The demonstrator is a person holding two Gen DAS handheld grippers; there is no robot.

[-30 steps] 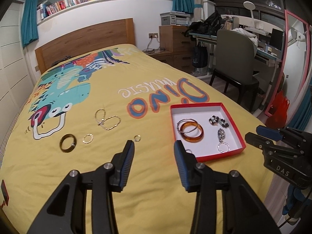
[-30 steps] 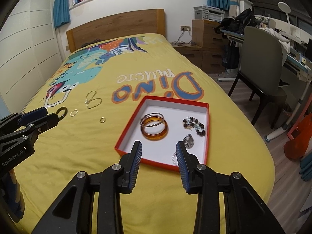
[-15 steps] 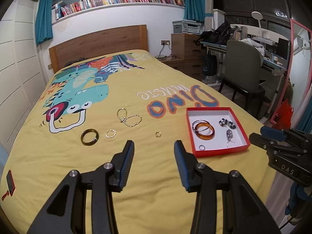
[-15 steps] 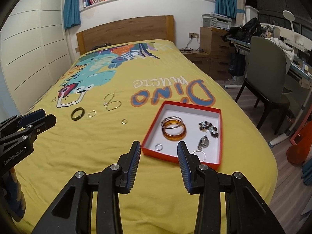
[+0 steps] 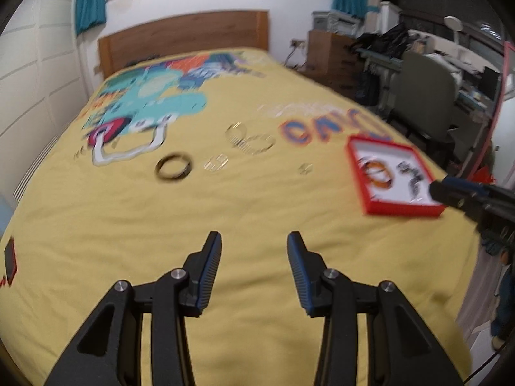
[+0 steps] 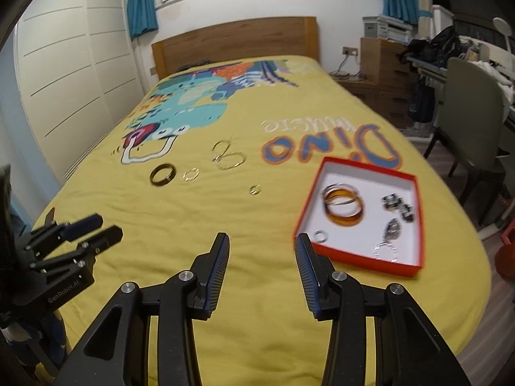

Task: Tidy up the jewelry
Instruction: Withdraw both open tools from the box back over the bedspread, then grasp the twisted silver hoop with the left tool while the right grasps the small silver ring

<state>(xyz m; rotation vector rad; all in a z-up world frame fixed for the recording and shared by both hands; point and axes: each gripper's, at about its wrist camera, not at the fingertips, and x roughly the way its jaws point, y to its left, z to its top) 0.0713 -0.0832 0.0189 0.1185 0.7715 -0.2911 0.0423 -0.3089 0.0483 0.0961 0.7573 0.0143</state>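
1. Lettering "Dino music" is printed on the yellow bedspread [image 6: 257, 273]; "GenRobot.AI" marks the left gripper [image 6: 96, 230].
2. Red box [image 6: 415, 268], long axis running away from the camera, holds an amber bangle [image 6: 344, 215].
3. Dark ring [image 6: 163, 175] lies well ahead-left of the right gripper [image 6: 262, 247]; both grippers gape wide, empty.

One red box [image 6: 415, 193], four loose pieces on the yellow bedspread [image 6: 193, 241], two tongs.

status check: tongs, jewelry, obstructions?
Left tongs open, empty. Right tongs open, empty. Dark bangle, gold chain, two small rings loose on yellow bedspread; red-rimmed tray part-filled. Path unobstructed.
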